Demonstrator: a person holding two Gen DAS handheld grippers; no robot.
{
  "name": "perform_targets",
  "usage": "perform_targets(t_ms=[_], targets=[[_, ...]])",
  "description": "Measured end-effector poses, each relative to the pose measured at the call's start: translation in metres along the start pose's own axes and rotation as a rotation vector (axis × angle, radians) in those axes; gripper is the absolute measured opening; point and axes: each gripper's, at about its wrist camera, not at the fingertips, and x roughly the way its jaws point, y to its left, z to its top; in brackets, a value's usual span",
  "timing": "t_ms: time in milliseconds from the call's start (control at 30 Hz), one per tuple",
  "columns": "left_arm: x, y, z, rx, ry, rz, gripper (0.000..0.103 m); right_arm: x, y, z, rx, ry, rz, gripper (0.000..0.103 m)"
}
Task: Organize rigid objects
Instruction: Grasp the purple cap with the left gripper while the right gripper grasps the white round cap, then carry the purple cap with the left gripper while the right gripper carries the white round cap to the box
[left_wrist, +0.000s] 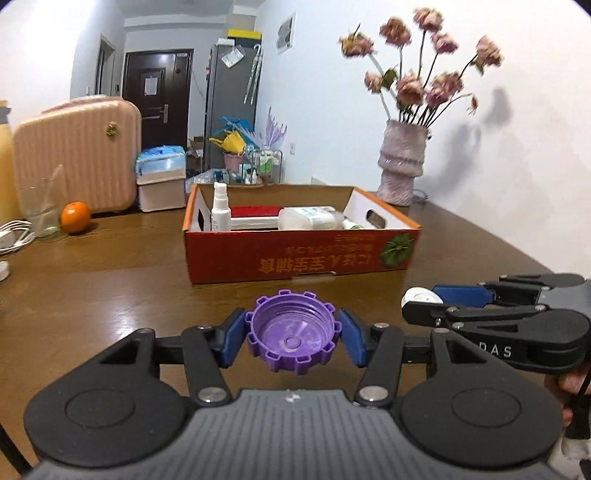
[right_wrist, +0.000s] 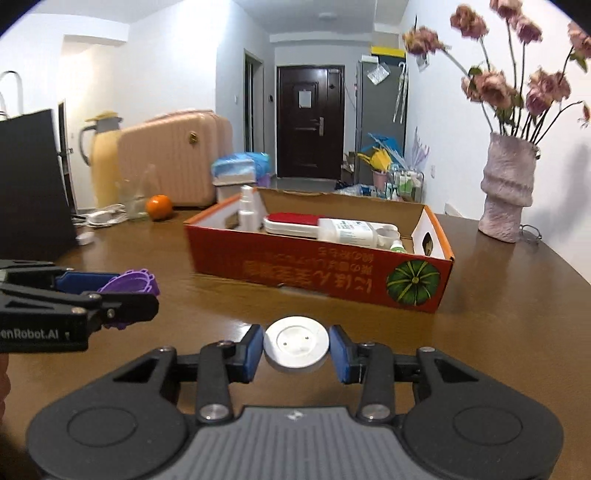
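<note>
**On the brown tabletop: two grippers each holding a small round piece before an open box**

Above the glossy brown wooden tabletop (left_wrist: 110, 295), two black hand-held grippers with blue pads sit side by side, both facing an open red and orange cardboard box (left_wrist: 295, 254) that stands ahead of them near the middle of the table.

The left gripper (left_wrist: 292, 341) is clenched on a purple plastic cap with a toothed rim (left_wrist: 291, 339), its hollow side turned up and its sides pressed between the two blue pads (left_wrist: 232, 341).

The right gripper (right_wrist: 296, 349) is clenched on a flat white plastic disc (right_wrist: 296, 345), held level by its edges between the blue pads.

Inside the box, a white spray bottle (left_wrist: 220, 208) stands upright at the left end. Next to it lies a flat white item with a red top (left_wrist: 255, 214), then a white bottle with a printed label (left_wrist: 310, 218) on its side.

Beyond the box, towards the far right edge of the table, stands a pale pink textured vase of dried pink roses (left_wrist: 400, 166). Towards the far left edge sit an orange fruit (left_wrist: 75, 217), a clear drinking glass (left_wrist: 40, 210) and coiled white cables (left_wrist: 14, 236).
</note>
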Motion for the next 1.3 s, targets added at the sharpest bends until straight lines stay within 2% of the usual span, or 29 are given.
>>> perform_targets(t_ms=[167, 400, 733, 800, 867, 1000, 1167, 1300], targets=[[-0.055, -0.008, -0.008, 0.004, -0.062, 0.036, 0.056, -0.053, 0.03, -0.015, -0.014, -0.057, 0.0, 0.039], [-0.118, -0.02, -0.016, 0.009, -0.136, 0.043, 0.056, -0.12, 0.055, -0.014, -0.057, -0.175, 0.002, 0.039], [-0.168, -0.027, -0.031, -0.01, -0.227, 0.038, 0.056, -0.178, 0.067, -0.022, -0.078, -0.264, -0.005, 0.038], [-0.17, -0.024, -0.036, -0.042, -0.243, 0.041, 0.056, -0.185, 0.07, -0.027, -0.088, -0.282, -0.018, 0.038], [-0.165, -0.022, -0.036, -0.075, -0.219, 0.02, 0.056, -0.19, 0.069, -0.033, -0.074, -0.28, -0.02, 0.038], [-0.156, -0.023, -0.035, -0.051, -0.221, 0.02, 0.056, -0.184, 0.066, -0.037, -0.067, -0.262, -0.027, 0.038], [-0.13, -0.016, -0.031, -0.042, -0.195, 0.026, 0.056, -0.159, 0.062, -0.037, -0.057, -0.23, -0.008, 0.038], [-0.096, -0.006, -0.015, -0.04, -0.177, 0.027, 0.056, -0.128, 0.055, -0.033, -0.055, -0.205, 0.011, 0.038]])
